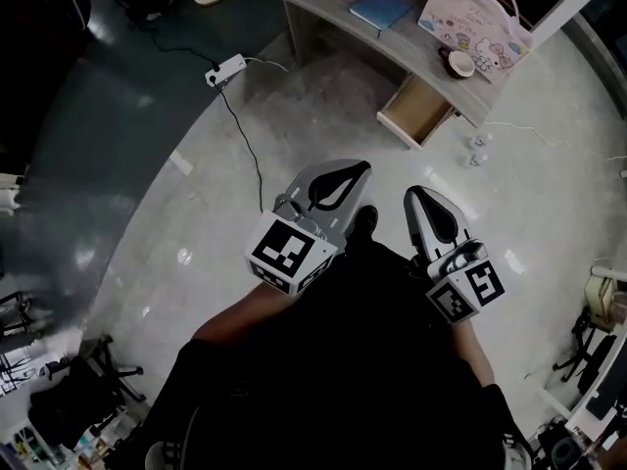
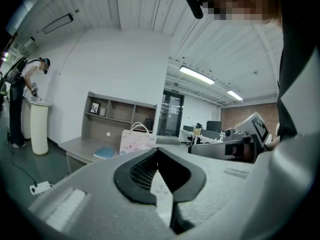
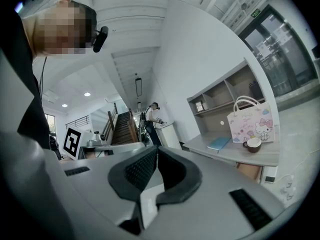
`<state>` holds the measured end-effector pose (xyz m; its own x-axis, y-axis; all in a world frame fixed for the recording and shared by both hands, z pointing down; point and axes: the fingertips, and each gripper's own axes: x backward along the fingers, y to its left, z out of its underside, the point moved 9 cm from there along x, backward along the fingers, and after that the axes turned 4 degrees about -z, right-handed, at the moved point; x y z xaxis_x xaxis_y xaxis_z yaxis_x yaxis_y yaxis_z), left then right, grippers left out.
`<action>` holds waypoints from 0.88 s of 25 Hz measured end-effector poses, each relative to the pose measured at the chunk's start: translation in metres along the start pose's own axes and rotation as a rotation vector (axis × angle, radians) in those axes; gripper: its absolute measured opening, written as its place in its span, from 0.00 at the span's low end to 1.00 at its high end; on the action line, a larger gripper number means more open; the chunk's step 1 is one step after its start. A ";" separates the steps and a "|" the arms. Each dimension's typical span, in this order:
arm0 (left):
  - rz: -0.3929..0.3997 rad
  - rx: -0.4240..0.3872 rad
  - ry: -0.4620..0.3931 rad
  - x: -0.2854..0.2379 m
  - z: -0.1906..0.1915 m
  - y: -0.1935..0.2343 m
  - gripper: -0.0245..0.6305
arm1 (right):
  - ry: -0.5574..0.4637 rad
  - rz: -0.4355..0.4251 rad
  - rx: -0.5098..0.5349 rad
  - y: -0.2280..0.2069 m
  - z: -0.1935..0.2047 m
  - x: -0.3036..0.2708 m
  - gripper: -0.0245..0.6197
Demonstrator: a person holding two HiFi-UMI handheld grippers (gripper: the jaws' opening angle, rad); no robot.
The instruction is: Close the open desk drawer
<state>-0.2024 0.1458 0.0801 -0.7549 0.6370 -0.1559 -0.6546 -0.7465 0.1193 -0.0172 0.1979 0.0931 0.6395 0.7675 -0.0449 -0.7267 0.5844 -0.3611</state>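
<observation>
The open drawer (image 1: pixel 415 111) sticks out from under the grey desk (image 1: pixel 323 3) at the top of the head view, its light wooden inside showing. In the right gripper view the drawer (image 3: pixel 250 170) shows as a brown front below the desk edge. Both grippers hang close to the person's body, well short of the desk, pointing toward it. My left gripper (image 1: pixel 362 169) is shut with nothing between its pads, and so is my right gripper (image 1: pixel 412 195). In their own views the left gripper (image 2: pixel 156 152) and the right gripper (image 3: pixel 155 152) show their jaw tips meeting.
On the desk lie a blue book (image 1: pixel 380 8), a pink-and-white gift bag (image 1: pixel 475 18) and a cup (image 1: pixel 460 64). A power strip (image 1: pixel 225 70) with a black cable lies on the floor to the left. Small white items (image 1: pixel 477 150) sit right of the drawer. A person (image 2: pixel 22 99) stands far off.
</observation>
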 end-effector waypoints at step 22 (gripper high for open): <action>0.073 -0.062 0.111 -0.217 0.019 0.036 0.05 | -0.001 0.019 -0.124 -0.178 -0.005 -0.030 0.06</action>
<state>-0.0627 -0.0155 0.1372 -0.7893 0.5578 -0.2567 -0.5915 -0.8028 0.0744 0.0943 0.0692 0.1542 0.6257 0.7783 -0.0519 -0.7019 0.5327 -0.4728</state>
